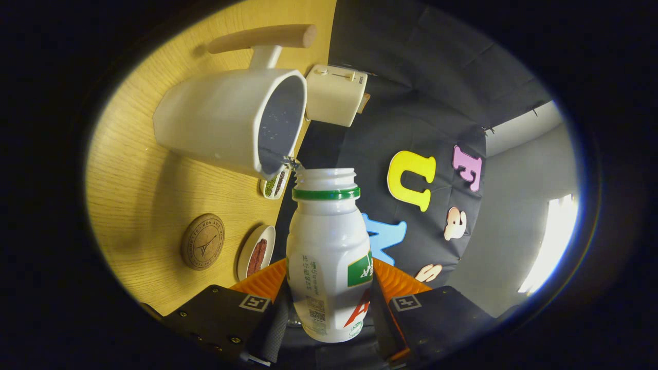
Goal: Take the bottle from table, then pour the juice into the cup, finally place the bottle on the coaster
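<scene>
The claw (329,303) pinches the white bottle (329,257) between both fingers, its open mouth tipped at the rim of the cup (231,121) on the desk (133,205).

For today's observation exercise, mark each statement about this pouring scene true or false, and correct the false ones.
1. The tool is shut on the bottle, one finger on each side. True.
2. The bottle still has its cap on. False: the neck is open, with a green ring below the threads.
3. The bottle's mouth is at the rim of the white cup. True.
4. The bottle stands on the round coaster. False: the coaster lies bare on the wooden table, apart from the bottle.
5. The cup has a wooden handle. True.
</scene>
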The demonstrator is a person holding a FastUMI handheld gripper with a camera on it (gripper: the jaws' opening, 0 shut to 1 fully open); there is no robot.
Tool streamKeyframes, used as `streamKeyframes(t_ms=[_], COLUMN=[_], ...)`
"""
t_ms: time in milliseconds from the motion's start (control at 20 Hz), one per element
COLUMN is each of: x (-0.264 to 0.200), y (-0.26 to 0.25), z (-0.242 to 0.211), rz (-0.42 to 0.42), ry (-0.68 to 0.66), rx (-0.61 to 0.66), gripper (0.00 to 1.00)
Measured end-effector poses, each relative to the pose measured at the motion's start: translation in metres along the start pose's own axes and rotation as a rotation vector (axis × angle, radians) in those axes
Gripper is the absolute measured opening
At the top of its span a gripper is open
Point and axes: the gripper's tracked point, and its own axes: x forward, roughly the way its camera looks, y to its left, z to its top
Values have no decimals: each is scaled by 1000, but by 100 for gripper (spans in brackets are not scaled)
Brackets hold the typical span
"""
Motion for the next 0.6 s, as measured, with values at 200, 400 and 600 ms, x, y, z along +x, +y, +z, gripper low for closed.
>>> streamKeyframes(t_ms=[200, 400, 600], x=[1, 2, 3], y=[-1, 3, 1], z=[2, 4, 7], rz=[-1, 6, 0], ry=[-6, -7, -14], rx=[-15, -38, -55], gripper=[71, 71, 71])
